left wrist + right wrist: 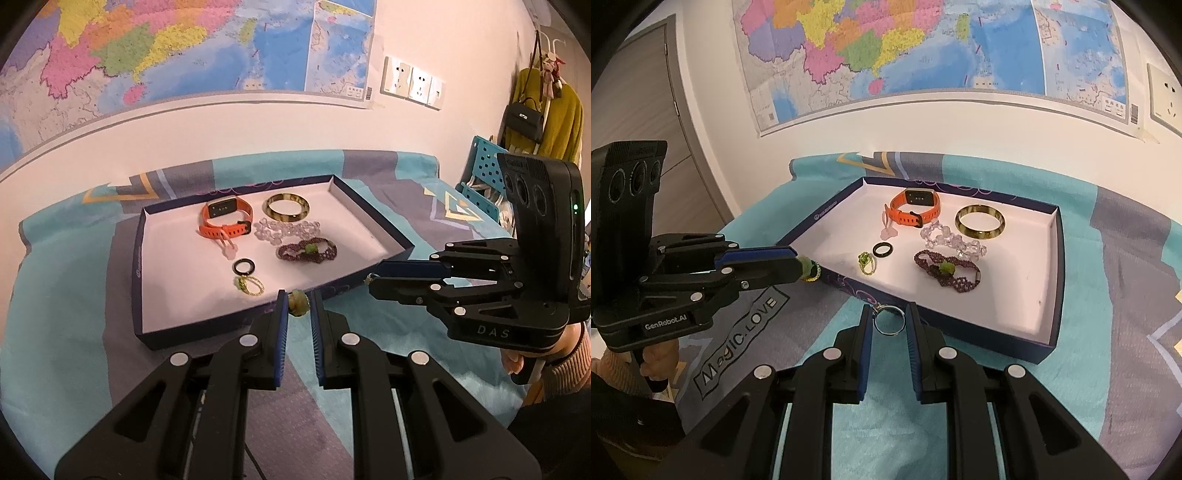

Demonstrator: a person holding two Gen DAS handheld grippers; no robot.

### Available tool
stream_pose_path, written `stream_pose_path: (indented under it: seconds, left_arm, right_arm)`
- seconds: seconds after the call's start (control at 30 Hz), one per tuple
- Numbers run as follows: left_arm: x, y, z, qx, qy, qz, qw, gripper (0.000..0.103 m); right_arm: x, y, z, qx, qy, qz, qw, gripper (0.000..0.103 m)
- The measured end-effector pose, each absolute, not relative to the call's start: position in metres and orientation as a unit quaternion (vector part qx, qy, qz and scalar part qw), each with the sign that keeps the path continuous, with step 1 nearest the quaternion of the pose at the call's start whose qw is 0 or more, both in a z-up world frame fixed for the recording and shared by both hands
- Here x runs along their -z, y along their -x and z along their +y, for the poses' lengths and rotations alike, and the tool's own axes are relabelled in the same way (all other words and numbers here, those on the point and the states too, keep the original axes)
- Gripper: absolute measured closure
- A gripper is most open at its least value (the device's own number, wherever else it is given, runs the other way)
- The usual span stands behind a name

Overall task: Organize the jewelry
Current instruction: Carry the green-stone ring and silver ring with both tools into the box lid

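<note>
- The left gripper [298, 303], low centre of its view, pinched a green-stone ring [297, 302] just outside the tray [369, 218]; a slack grip could drop it.
- The right gripper [889, 320] clamped a silver ring [888, 322] at the tray's near wall; it might snag there.

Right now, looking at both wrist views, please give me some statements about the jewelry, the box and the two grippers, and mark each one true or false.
1. The left gripper holds a green bead ring between its fingers. True.
2. The right gripper holds the orange watch. False: it holds a thin silver ring; the orange watch lies in the box.
3. The gold bangle lies inside the box. True.
4. The box stands on a bare wooden table. False: it rests on a teal and grey patterned cloth.
5. The dark red beaded bracelet lies outside the box. False: it lies inside, near the clear bead bracelet.
</note>
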State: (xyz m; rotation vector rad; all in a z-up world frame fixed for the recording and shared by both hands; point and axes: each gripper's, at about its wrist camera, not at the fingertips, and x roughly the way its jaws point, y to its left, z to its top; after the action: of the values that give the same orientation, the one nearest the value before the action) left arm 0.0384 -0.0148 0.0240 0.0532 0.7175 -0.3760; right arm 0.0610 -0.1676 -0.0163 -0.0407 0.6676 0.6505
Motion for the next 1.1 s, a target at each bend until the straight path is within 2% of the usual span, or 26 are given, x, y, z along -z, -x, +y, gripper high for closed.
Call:
stream_pose_path:
  seconds: [1.1]
  left_arm:
    - [-0.034,-0.077,-0.015,0.164,-0.036,0.338,0.926,0.09]
  right_arm:
    - [0.003,-0.104,-0.164,-0.301,0.016,0.316,0.9,0.087]
